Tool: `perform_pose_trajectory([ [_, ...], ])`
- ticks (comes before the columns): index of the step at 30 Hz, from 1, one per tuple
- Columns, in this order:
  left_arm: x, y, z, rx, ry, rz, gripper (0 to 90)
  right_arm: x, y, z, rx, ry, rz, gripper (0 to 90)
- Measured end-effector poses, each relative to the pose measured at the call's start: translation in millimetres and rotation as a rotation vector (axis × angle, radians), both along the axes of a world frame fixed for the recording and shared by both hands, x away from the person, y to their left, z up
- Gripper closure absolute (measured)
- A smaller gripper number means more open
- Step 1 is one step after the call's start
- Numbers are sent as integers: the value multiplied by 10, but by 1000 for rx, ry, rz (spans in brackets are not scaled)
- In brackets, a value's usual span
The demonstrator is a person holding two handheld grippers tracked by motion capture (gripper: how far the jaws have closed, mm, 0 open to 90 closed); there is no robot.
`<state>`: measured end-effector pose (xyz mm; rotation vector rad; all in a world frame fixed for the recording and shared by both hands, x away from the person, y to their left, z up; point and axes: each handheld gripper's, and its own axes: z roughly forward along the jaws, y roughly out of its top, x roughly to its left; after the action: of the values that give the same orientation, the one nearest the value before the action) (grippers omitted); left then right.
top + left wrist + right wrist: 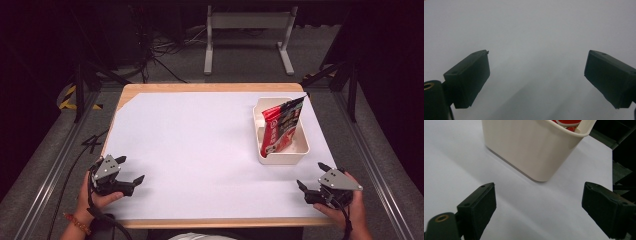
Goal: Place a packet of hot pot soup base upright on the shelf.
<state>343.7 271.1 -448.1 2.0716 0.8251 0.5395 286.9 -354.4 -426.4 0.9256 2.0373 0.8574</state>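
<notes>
Bin [281,150] sits at the right of the high view, a cream tub on the white sheet [200,145] covering the table [150,88], with red snack packs [280,127] standing upright inside and poking above its rim. Right gripper [311,176] rests at the lower right of that frame, held in a hand [352,212], near the bin's front end but not touching it, jaws spread wide with nothing between them. In the right gripper view the bin fills the upper middle, its rounded corner pointing down toward the gap between the two black jaws, and a bit of red shows over the rim at the top. Left gripper [129,169] is way over at the lower left of the high view, well apart from the bin, also gaping open and empty. Left gripper view has just bare white sheet between the two parted jaws.
</notes>
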Motion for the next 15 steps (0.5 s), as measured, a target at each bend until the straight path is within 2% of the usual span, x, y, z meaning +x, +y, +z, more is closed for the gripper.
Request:
perform_pose_trajectory([
  [15, 7, -18, 3, 6, -2, -12, 73, 6, 4, -8, -15, 1, -4, 120],
])
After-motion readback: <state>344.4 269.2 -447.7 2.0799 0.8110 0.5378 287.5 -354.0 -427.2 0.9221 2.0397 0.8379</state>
